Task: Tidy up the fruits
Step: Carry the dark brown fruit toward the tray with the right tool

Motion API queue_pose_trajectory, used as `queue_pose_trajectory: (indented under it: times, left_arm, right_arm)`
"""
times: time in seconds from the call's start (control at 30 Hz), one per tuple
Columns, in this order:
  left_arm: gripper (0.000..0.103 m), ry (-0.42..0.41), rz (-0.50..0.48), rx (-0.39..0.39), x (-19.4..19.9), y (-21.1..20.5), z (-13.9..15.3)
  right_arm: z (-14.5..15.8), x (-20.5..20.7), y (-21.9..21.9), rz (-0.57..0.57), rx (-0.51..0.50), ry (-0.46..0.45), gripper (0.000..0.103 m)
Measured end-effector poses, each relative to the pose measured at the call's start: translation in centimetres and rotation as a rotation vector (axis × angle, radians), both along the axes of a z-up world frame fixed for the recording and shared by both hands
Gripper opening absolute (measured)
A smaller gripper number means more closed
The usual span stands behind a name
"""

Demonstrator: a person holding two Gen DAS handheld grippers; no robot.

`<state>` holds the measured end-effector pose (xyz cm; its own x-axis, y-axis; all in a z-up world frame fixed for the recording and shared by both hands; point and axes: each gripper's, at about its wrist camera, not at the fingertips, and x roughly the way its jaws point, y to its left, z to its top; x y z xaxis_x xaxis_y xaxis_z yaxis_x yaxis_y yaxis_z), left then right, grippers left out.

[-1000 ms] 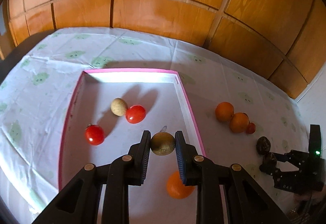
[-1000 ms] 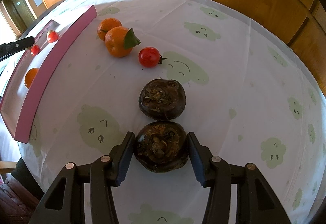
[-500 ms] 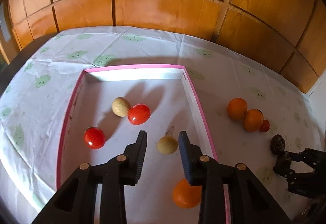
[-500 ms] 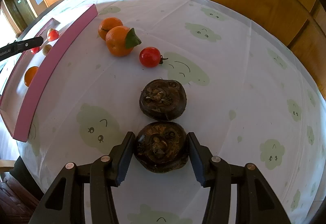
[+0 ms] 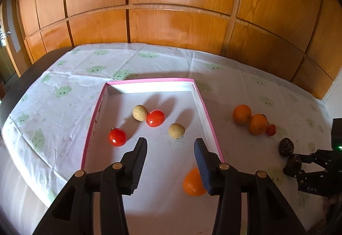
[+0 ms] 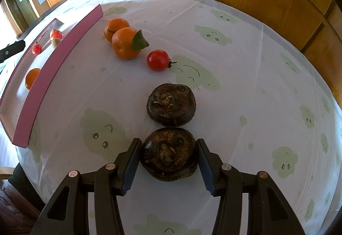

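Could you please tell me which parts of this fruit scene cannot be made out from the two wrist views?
- Orange in the tray: left wrist view, partly hidden by the opening left gripper's finger.
- Same orange: right wrist view, lower part hidden by the pink tray wall.
- Right gripper: whether its pads press the dark fruit is unclear.
- Right gripper in the left wrist view: cut off by the edge.

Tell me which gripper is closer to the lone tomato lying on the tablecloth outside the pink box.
Right. The right gripper sits two dark fruits short of the tomato; the left gripper is over the pink box, opening, beyond the oranges.
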<state>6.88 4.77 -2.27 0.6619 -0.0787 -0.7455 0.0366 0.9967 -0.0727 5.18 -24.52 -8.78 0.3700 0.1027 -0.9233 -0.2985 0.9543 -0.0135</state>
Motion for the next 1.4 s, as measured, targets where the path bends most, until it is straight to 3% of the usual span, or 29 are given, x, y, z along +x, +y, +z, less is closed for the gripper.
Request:
queue_pose_trajectory:
  times: [0.23, 0.37, 0.77, 0.97, 1.4]
  left_arm:
    - [0.049, -0.028, 0.009, 0.017, -0.9, 0.2, 0.6]
    - [0.057, -0.068, 0.042, 0.041, -1.6, 0.5, 1.2]
    - [0.057, -0.142, 0.105, 0.084, -2.8, 2.4, 2.8]
    - [0.059, -0.164, 0.119, 0.086, -3.3, 2.9, 3.1]
    - [0.062, -0.151, 0.158, 0.071, -4.0, 4.8, 2.6]
  right_arm:
    - [0.0, -0.3, 0.2, 0.0, -0.008, -0.009, 0.052]
    - [0.0, -0.4, 0.2, 0.0, -0.017, -0.017, 0.052]
    - [0.5, -1.2, 0.9, -0.02, -0.045, -0.02, 0.052]
    - [1.3, -2.2, 2.7, 0.015, 0.017, 0.008, 0.052]
    - [6.5, -3.7, 11.2, 0.209, 0.205, -0.08, 0.051]
